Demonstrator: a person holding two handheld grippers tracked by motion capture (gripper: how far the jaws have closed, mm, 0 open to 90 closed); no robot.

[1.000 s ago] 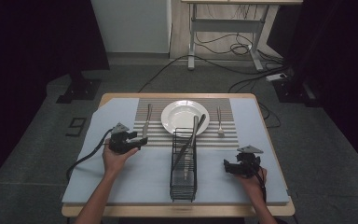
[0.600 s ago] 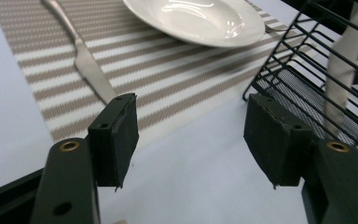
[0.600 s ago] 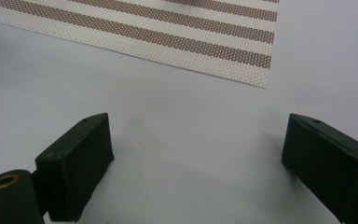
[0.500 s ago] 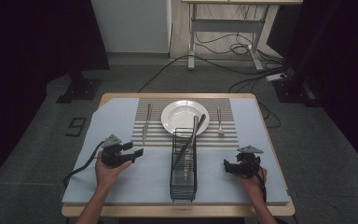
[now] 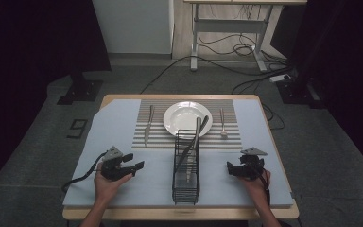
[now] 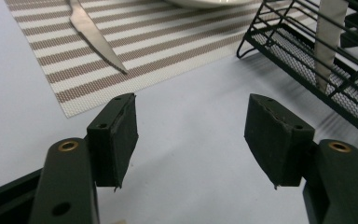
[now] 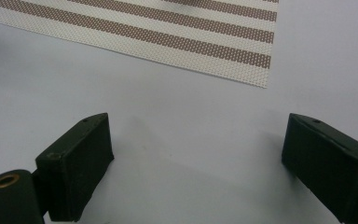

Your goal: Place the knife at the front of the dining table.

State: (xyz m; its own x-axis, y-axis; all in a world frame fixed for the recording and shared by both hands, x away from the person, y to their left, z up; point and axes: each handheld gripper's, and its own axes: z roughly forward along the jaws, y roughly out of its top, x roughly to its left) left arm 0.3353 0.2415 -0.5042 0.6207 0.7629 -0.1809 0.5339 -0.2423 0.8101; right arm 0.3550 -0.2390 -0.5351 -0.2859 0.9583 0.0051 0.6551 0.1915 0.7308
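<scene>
Item: table-setting in progress, viewed from your side. Your left hand-held gripper point(image 5: 139, 165) rests on the near left of the tabletop point(image 5: 118, 123) with its jaws spread and nothing between them; your right hand-held gripper point(image 5: 229, 169) sits at near right, jaws likewise apart and empty. Between them stands the black wire rack point(image 5: 186, 179), holding what looks like two long utensils point(image 5: 194, 144) that lean toward the far side; exactly what kind they are is hard to tell. Beyond it lies the striped placemat point(image 5: 163, 137), carrying the white plate point(image 5: 182, 120) at its middle, a knife point(image 5: 148, 126) to the plate's left and a spoon point(image 5: 222, 124) to its right. Judged status: plate, knife and spoon appear placed; the rack's contents seem left for you to draw out and lay down. The rack stands just beside your left hand-held gripper's jaws, so it looks the likelier starting point.
</scene>
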